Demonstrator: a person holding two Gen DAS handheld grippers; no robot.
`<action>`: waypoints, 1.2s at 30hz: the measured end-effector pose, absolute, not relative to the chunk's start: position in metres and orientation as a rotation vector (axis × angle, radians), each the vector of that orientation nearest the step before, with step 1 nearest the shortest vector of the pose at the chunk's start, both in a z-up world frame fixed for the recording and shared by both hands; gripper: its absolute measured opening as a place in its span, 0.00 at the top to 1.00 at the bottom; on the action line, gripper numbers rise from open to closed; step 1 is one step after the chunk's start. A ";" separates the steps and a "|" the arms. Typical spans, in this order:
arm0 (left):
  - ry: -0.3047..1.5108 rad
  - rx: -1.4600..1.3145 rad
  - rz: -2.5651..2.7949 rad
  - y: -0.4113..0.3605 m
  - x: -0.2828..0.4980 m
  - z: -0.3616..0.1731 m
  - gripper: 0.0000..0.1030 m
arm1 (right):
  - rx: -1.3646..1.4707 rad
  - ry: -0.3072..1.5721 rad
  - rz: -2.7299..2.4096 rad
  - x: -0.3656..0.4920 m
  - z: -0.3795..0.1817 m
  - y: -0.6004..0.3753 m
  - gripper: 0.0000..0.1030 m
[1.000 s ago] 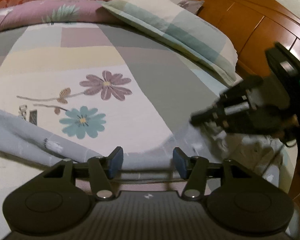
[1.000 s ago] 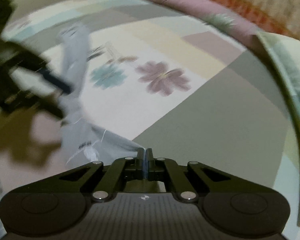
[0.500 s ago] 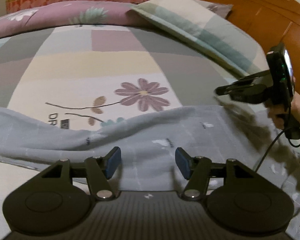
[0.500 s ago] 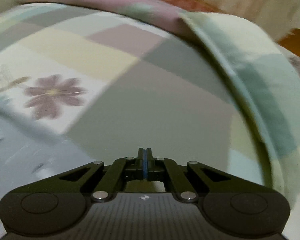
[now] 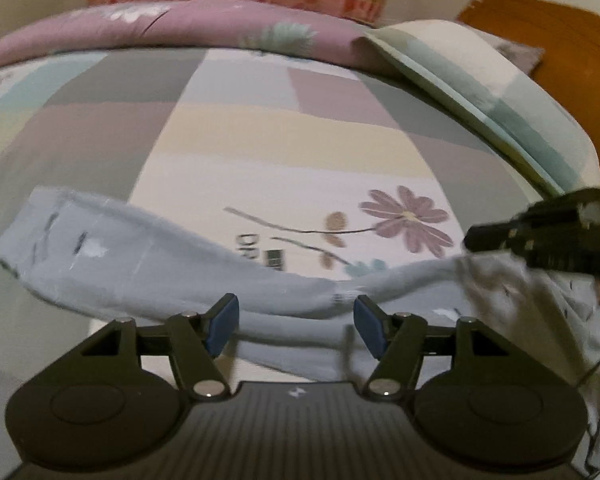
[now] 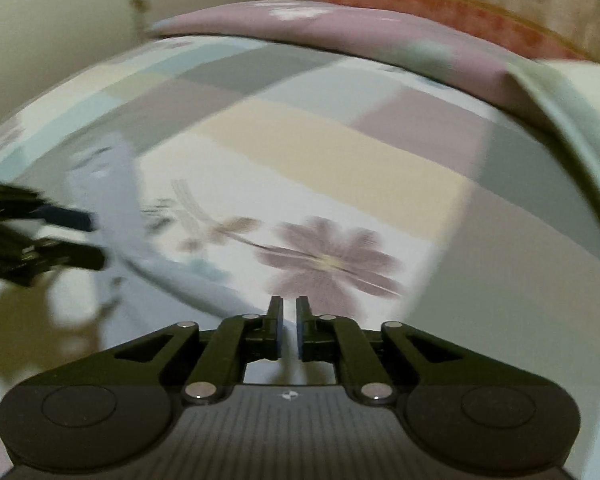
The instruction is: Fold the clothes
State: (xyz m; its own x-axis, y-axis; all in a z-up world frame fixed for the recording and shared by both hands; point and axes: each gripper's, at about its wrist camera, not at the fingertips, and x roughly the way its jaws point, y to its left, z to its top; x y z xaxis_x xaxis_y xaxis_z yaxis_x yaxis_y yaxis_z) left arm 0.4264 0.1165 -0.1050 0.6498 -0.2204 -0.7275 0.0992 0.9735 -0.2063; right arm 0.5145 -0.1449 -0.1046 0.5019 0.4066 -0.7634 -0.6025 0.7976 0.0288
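Left tongs [image 5: 296, 326] hover spread and opening over the grey garment [image 5: 148, 264], which sprawls across the bed [image 5: 284, 136]; nothing pinched. Right tongs [image 6: 287, 328], jaws parting slightly, look empty, with the garment's edge lying beneath their tips

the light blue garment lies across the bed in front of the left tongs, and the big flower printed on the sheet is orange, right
Not quite: the flower is dusty purple, as the left wrist view shows. The light blue garment does lie across the bed in front of the left tongs.
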 end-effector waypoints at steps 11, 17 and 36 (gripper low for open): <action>0.873 -0.269 -0.086 0.180 0.429 -0.107 0.33 | -0.234 0.861 0.942 0.503 -0.119 -0.031 0.78; 0.861 -0.311 -0.094 0.191 0.426 -0.103 0.33 | -0.444 0.786 0.901 0.472 -0.138 0.001 0.71; 0.814 -0.376 -0.083 0.210 0.421 -0.095 0.33 | -0.237 0.783 0.930 0.498 -0.092 -0.026 0.79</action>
